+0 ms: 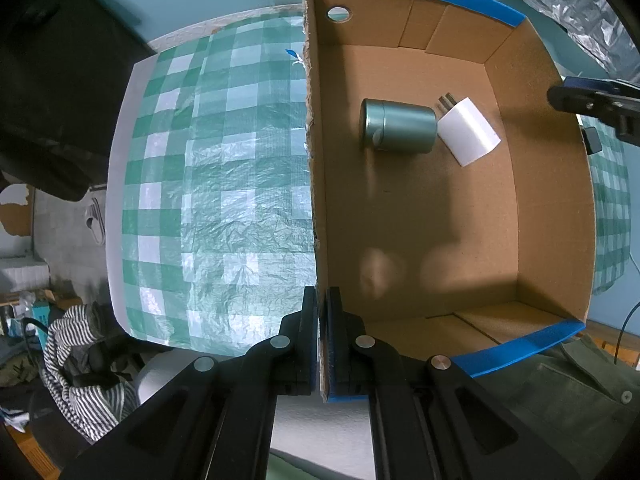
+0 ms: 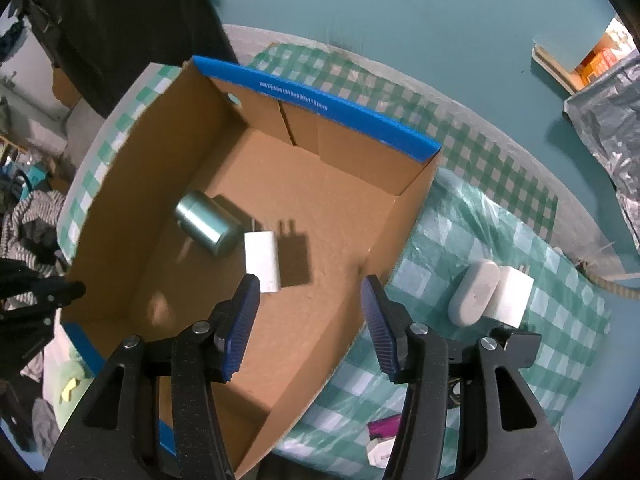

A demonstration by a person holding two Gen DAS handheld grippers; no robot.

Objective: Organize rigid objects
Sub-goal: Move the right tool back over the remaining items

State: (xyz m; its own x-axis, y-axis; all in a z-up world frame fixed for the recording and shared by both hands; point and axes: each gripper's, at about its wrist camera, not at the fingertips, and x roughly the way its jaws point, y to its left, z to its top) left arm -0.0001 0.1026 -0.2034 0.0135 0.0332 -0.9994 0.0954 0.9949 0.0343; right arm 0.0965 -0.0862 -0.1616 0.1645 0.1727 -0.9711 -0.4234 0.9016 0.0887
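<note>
Two items lie touching in my cardboard box point(image 2: 352, 216): a metal tin point(image 2: 206, 222) and a white charger point(image 2: 262, 262). My left gripper point(image 1: 322, 312) pinches the box wall; my right gripper point(image 2: 310, 308) hangs spread, empty, above it.

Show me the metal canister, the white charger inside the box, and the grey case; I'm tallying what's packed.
metal canister point(image 1: 398, 126), left wrist view, curved side.
white charger point(image 1: 468, 136), left wrist view, flat face.
grey case point(image 2: 474, 293), right wrist view, top.

Left gripper point(image 1: 322, 320): black arms, silver round pivots, blue ribbed pads.
Right gripper point(image 2: 312, 312): same build.
</note>
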